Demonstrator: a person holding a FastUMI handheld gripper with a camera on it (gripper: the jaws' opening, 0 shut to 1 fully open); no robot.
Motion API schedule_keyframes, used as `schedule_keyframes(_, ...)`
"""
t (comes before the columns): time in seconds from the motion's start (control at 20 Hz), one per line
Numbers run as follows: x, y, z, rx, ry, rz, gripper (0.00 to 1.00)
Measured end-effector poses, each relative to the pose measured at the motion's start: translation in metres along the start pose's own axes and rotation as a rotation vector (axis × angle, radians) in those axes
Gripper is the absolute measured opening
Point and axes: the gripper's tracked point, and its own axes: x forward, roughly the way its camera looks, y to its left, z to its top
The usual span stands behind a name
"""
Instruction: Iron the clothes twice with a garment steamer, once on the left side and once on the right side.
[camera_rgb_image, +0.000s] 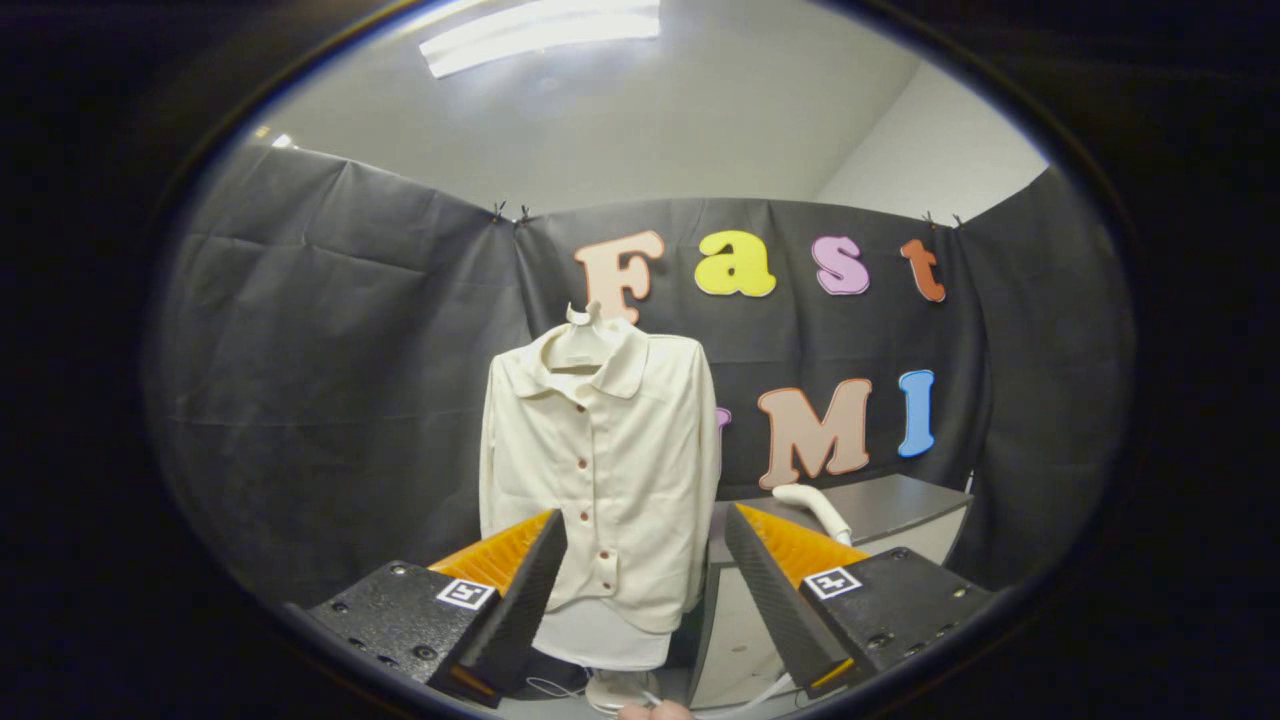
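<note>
- The cream blouse (600, 470) hangs on a pale hanger (582, 322) against the black cloth wall, its buttoned front facing the camera, collar up top and a row of dark buttons running down the middle; it sits beyond the tongs and shows through the gap between them.
- The garment steamer (815, 508) shows as a white curved handle or nozzle lying on the grey counter (890, 505), just right of the blouse and just beyond the right finger (most of its body is hidden behind that finger, so I cannot tell how it lies).
- A white cord trails low down near the foot of the blouse stand (615, 690); what it connects to I cannot tell.
- The tongs (645, 580) are spread wide with nothing between the fingers, neither pad touching anything.
- Step in hand, as I judge it: the very start, reaching for the steamer, with neither side of the blouse ironed yet.
- The next move calls for swinging the tongs right toward the counter, lining both fingers up across the steamer's handle, and closing firmly enough that it will not twist when lifted.
- Writing: no brand or label can be read on the blouse or steamer; each finger base carries a small square black-and-white marker, not text.
</note>
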Motion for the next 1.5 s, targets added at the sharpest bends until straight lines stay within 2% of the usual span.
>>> schedule_keyframes(0.4,0.014,-0.021,-0.01,-0.022,0.025,-0.024,0.96)
schedule_keyframes(0.85,0.084,-0.098,-0.031,-0.021,0.059,0.059,0.99)
schedule_keyframes(1.3,0.176,-0.197,-0.072,-0.058,0.109,0.02,0.99)
schedule_keyframes(1.5,0.223,-0.25,-0.091,-0.077,0.171,-0.059,0.99)
